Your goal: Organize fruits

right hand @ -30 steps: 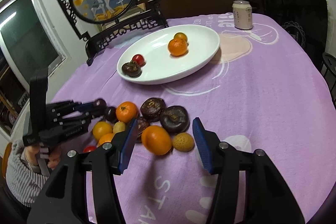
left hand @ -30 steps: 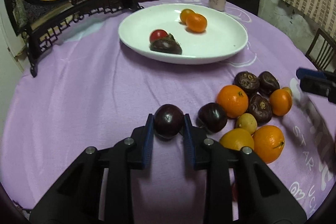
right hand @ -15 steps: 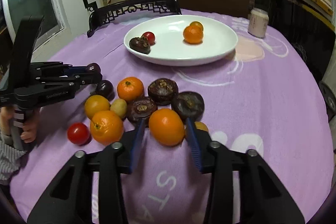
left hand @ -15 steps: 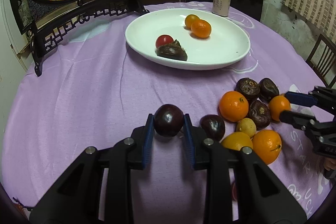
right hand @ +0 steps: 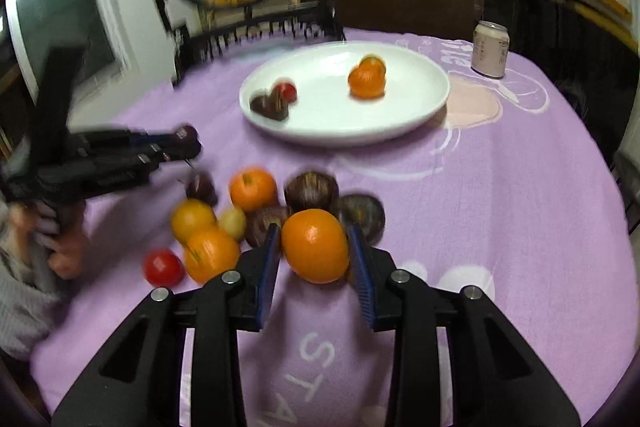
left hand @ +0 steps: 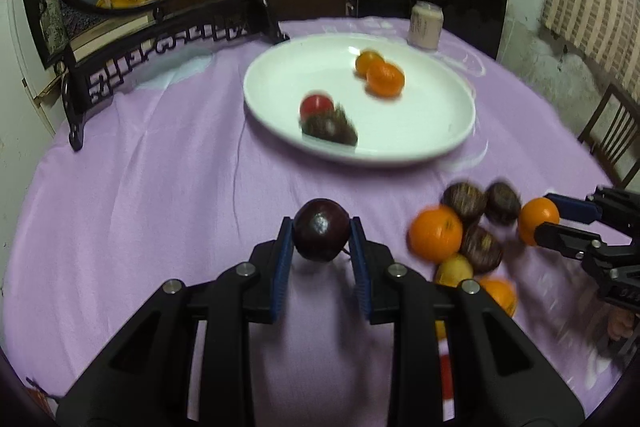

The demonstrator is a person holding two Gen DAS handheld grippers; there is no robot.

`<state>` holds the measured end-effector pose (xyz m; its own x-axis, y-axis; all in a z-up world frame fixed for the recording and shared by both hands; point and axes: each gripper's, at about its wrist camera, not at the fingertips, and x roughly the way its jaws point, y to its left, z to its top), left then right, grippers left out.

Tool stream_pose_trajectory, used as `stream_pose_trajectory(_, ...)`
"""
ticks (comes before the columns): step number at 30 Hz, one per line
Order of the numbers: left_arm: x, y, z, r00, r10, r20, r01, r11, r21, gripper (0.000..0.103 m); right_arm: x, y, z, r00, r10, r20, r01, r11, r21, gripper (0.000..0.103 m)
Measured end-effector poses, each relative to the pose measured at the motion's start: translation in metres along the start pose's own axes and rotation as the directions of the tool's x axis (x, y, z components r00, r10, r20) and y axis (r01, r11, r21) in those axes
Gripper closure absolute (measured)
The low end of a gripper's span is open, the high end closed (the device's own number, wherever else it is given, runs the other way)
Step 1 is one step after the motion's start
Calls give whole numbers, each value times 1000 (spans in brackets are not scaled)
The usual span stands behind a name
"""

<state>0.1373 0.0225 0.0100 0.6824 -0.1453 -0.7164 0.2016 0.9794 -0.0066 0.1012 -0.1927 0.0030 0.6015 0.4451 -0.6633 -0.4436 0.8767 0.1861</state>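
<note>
The left gripper point(left hand: 321, 235) pinches a dark plum point(left hand: 321, 235) between its blue pads, short of the white plate point(left hand: 432, 139) (which holds four fruits). The right gripper point(right hand: 315, 251) is clamped on an orange point(right hand: 315, 246) at the near edge of the loose fruit pile point(right hand: 256, 211), also on the plate's near side.

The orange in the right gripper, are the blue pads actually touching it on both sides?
Touching. The right wrist view shows the orange wedged in the right gripper, both blue pads pressed against its sides with no gap.
</note>
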Motion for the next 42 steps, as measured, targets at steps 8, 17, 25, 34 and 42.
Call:
stream_pose_trajectory(8, 28, -7, 65, 999, -12, 38, 13, 999, -38, 75, 29, -17, 73, 999, 19, 49, -24, 994, 102, 68)
stream_pose_trajectory(17, 60, -40, 71, 999, -28, 25, 27, 999, 38, 42, 59, -47, 82, 999, -10, 51, -1, 979, 203, 67)
stream_pose_trajectory(25, 28, -18, 47, 999, -23, 35, 23, 1000, -10, 42, 23, -51, 66, 996, 53, 75, -69, 969, 237, 67)
stream_pose_trajectory(34, -8, 7, -21, 1000, -8, -29, 8, 1000, -26, 42, -3, -41, 4, 999, 39, 2, -38, 979, 198, 67)
stream_pose_trajectory(42, -15, -10, -48, 999, 19, -33, -16, 996, 91, 33, -20, -41, -5, 999, -2, 39, -5, 981, 192, 48)
